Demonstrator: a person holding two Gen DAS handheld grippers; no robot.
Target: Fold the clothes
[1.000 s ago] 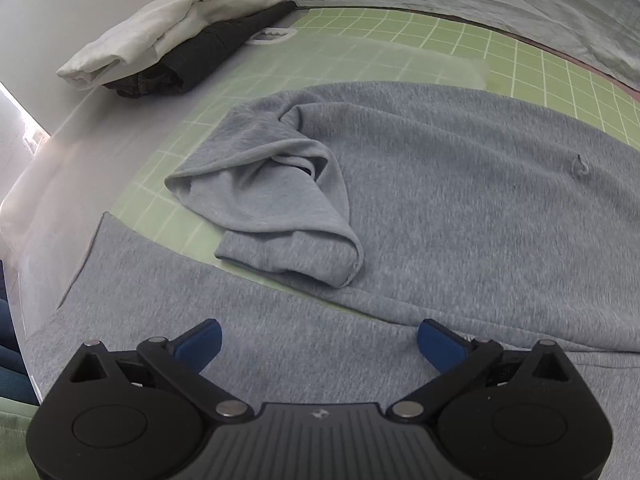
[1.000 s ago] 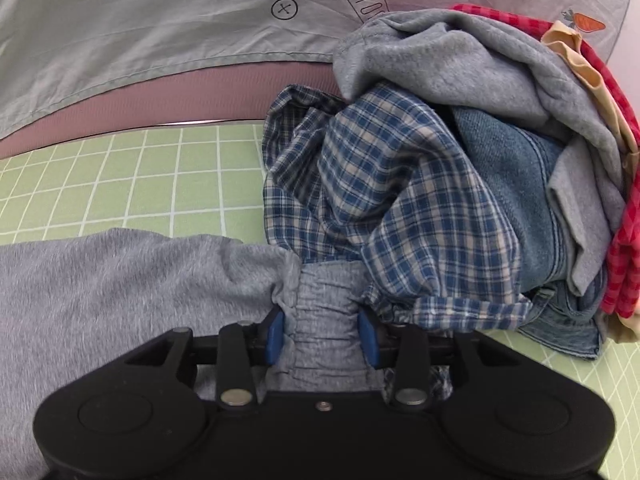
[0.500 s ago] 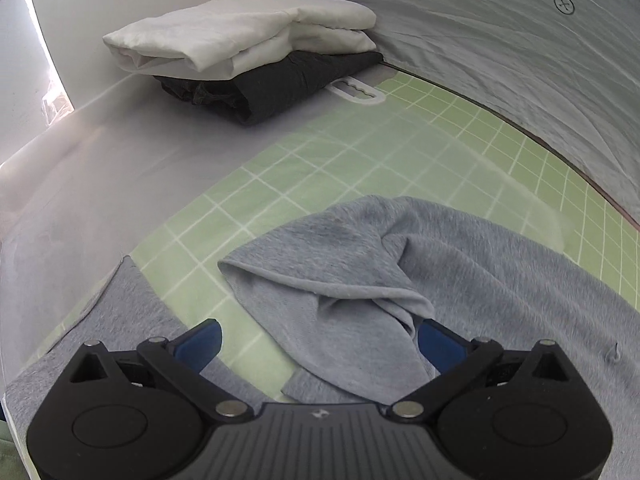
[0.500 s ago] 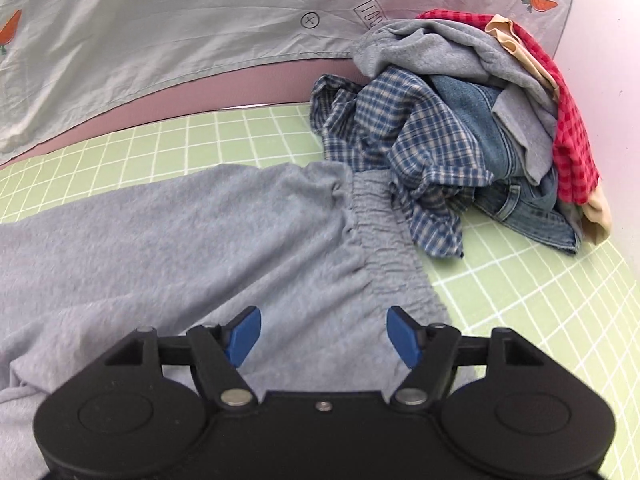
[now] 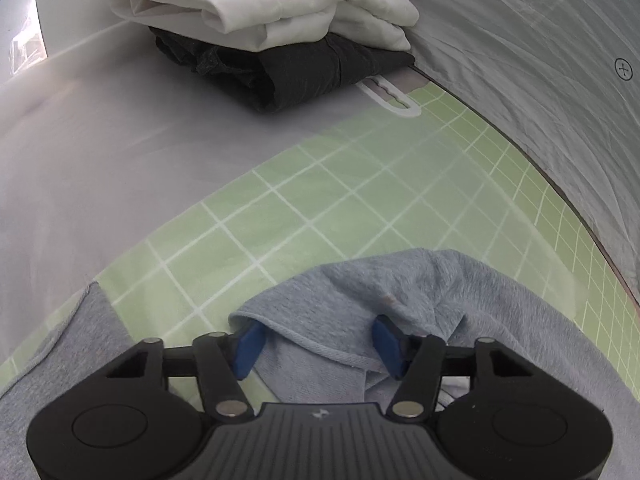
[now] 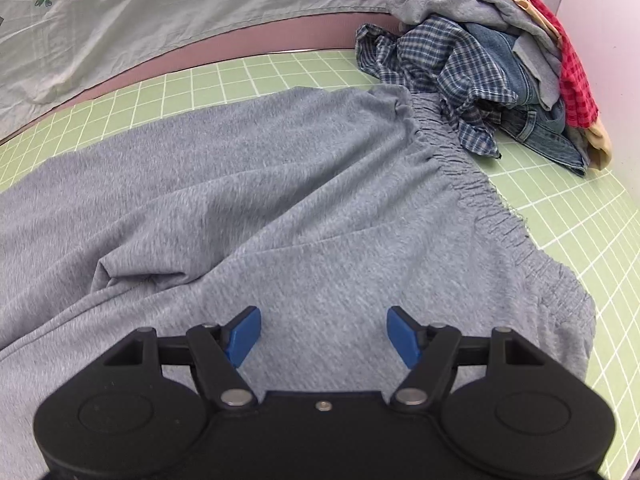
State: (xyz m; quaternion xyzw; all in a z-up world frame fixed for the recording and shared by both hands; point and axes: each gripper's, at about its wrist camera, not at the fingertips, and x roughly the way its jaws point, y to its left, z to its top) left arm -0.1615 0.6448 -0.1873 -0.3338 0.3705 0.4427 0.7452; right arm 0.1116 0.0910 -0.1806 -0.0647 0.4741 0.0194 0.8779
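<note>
Green grid mat (image 6: 280, 72) covers the table; grey sweatpants (image 6: 280, 184) lie spread across it, elastic waistband (image 6: 480, 184) twd the right, next to a heap of unfolded clothes (image 6: 500, 52); folded white garment (image 5: 256, 4) sits on a folded black one (image 5: 296, 72) at the mat's far left corner; left gripper (image 5: 316, 346) is spread wide w/ a crumpled pant-leg end (image 5: 360, 300) bunched betw. its blue pads; right gripper (image 6: 322, 336) is spread wide over the seat fabric, gripping nothing.
</note>
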